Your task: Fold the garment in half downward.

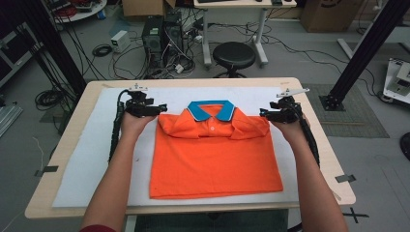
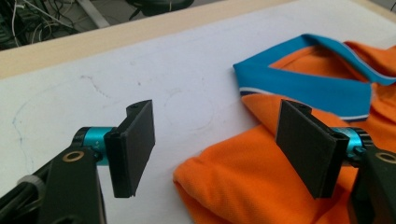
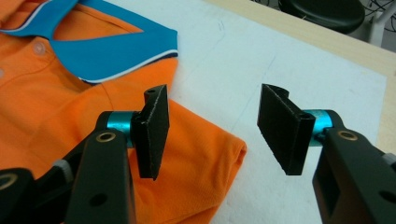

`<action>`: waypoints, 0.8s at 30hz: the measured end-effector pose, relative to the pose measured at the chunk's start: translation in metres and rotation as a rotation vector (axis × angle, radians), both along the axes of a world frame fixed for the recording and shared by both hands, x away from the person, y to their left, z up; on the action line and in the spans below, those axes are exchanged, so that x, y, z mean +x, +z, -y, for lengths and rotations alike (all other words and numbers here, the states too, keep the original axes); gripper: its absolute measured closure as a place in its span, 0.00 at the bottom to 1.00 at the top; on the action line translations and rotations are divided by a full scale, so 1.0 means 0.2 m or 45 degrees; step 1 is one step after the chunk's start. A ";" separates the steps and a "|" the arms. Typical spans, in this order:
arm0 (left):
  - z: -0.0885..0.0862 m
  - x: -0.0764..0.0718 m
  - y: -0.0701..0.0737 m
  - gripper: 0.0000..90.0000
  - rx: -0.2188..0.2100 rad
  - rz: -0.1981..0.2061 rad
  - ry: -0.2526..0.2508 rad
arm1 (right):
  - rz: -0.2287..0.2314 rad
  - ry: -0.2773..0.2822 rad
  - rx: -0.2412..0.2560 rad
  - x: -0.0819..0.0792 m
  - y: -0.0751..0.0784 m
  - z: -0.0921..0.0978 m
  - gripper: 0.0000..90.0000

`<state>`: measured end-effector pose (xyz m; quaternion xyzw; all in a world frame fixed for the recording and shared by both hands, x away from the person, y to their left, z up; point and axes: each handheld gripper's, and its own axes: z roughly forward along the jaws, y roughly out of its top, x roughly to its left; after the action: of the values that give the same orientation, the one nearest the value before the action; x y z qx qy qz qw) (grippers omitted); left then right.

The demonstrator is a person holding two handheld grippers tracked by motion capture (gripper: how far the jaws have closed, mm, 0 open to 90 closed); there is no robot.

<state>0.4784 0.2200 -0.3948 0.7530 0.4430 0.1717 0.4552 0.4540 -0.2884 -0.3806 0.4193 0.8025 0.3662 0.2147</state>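
Observation:
An orange polo shirt [image 1: 215, 159] with a blue collar [image 1: 211, 109] lies flat, front up, on a white mat [image 1: 87, 159], its sleeves folded in at the shoulders. My left gripper [image 1: 161, 107] is open at the shirt's left shoulder. In the left gripper view, the gripper [image 2: 215, 106] has its jaws wide apart over the folded shoulder edge [image 2: 233, 177], with the collar [image 2: 303, 84] just beyond. My right gripper [image 1: 264, 114] is open at the right shoulder. In the right gripper view, the gripper [image 3: 215, 91] straddles the folded sleeve corner [image 3: 205, 149], holding nothing.
The mat covers a wooden table [image 1: 324, 159]. Beyond the far edge stand a black stool [image 1: 234, 54], a computer tower [image 1: 162, 31] and loose cables on the floor. Black frame posts [image 1: 367, 48] rise at both sides.

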 end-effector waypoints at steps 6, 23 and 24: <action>0.01 0.00 0.01 0.30 -0.022 -0.003 -0.014 | 0.012 0.008 -0.001 0.01 0.03 -0.03 0.45; 0.20 0.06 0.01 0.26 -0.012 -0.034 -0.094 | -0.019 0.041 -0.035 0.10 0.00 -0.18 0.37; 0.21 0.06 0.01 0.26 -0.009 -0.038 -0.098 | -0.024 0.044 -0.032 0.11 -0.01 -0.18 0.36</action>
<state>0.4909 0.1790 -0.3929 0.7705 0.4209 0.1411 0.4574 0.4751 -0.2523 -0.3818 0.4062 0.8159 0.3560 0.2062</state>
